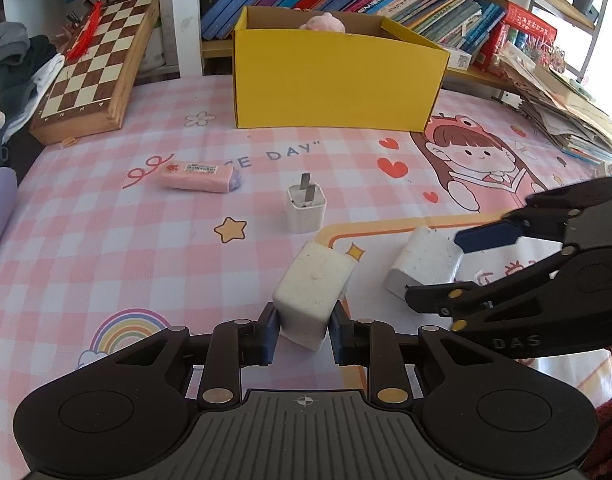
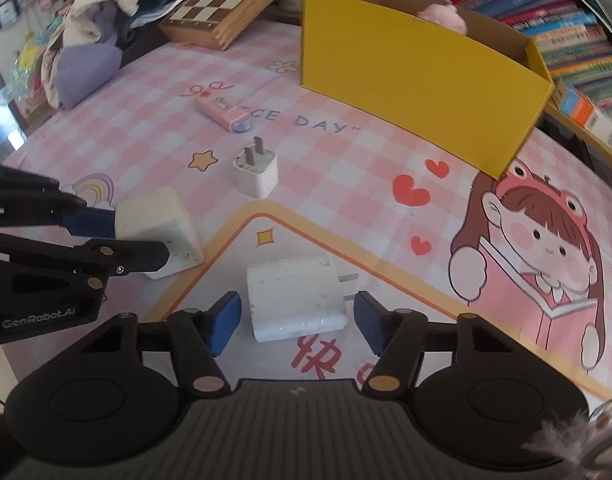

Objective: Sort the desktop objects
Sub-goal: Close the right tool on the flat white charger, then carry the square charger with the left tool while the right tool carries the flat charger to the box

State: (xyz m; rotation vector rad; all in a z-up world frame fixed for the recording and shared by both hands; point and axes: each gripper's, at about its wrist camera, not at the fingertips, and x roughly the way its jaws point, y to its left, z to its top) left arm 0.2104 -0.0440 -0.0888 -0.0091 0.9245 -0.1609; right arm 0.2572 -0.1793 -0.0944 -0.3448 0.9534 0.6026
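From the left wrist view, the left gripper (image 1: 303, 330) has its blue pads pressed against both flanks of a chunky, scuffed white charger block (image 1: 312, 294), jaws closed in on it. The block's long axis runs away from the camera toward the open yellow cardboard box (image 1: 338, 76) at the far side of the pink checked tablecloth (image 1: 105, 240), so the box lies almost straight ahead of this hand. Whether the block is lifted or resting on the cloth is hard to tell here. To the right, the right gripper (image 1: 446, 268) brackets a second, flatter white charger block (image 1: 424, 266).

From the right wrist view, that flat white block (image 2: 295, 300) lies between the right gripper's (image 2: 297, 322) wide-spread blue pads, with a gap on both sides; nothing is gripped. Its metal prongs (image 2: 348, 286) point right, toward the right-hand pad, so closing would squeeze it end to end along the prong axis. The box (image 2: 422, 88) sits ahead and to the right. A small white plug adapter with upright prongs (image 2: 255, 174) and a pink wrapped eraser-like bar (image 2: 221, 110) lie between the hands and the box, well apart from both grippers; the left gripper (image 2: 139, 240) is the one already loaded
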